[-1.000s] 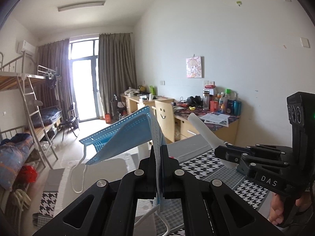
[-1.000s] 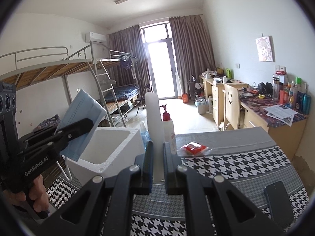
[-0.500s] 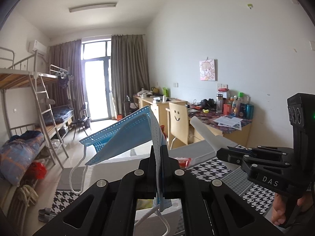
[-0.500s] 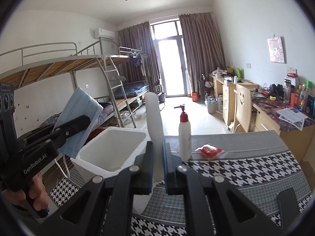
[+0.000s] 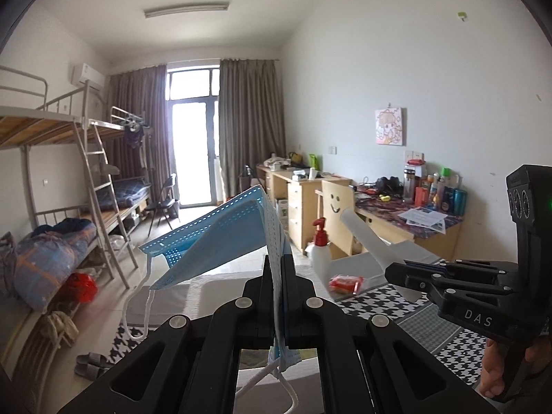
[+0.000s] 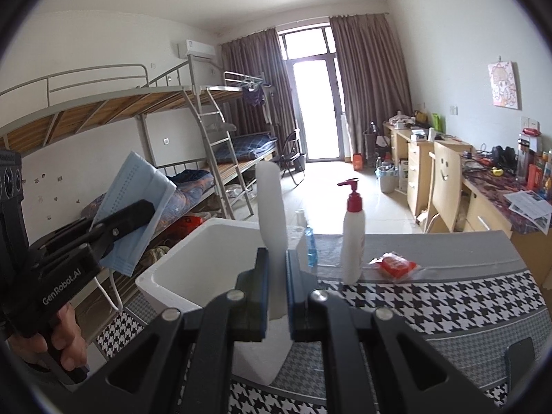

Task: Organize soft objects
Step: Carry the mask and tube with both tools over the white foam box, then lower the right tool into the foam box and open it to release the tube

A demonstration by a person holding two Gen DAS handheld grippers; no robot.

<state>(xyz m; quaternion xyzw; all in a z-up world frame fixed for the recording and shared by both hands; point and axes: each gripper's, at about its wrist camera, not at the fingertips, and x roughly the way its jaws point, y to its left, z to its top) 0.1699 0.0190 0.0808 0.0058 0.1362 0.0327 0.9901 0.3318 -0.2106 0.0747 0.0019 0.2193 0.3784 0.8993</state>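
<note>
Two grippers show in the left wrist view, each clamped on something soft. Nearest the lens, the left gripper [image 5: 275, 269] pinches a blue mask [image 5: 220, 227] between its closed fingers: the mask's edge runs down through the narrow gap, a corner and white ear loops hang out below the fingers, and the main sheet fans up and to the left, clear of the table [image 5: 407, 310]. At the right of this view the right gripper [image 5: 396, 270] points leftward, closed on a white translucent piece [image 5: 362, 233] that juts up and left from its tip; a hand [image 5: 496, 372] grips its handle at the lower right. Beyond them a pump bottle [image 5: 319, 252] and a red packet [image 5: 346, 283] sit on the table. In the right wrist view, the right gripper [image 6: 276, 258] fills the bottom, its fingers squeezed on the white piece [image 6: 272, 203], which stands upright from between them. Just behind and left of the fingers sits a white foam box [image 6: 207, 269] on the houndstooth table [image 6: 431, 296]. At the left, the left gripper [image 6: 146, 208] holds the mask [image 6: 132, 207] tilted in the air, left of the box and above floor level, with a hand [image 6: 63, 331] on its handle. The pump bottle [image 6: 352, 241] stands upright right of the box, the red packet [image 6: 395, 264] just beside it.
</note>
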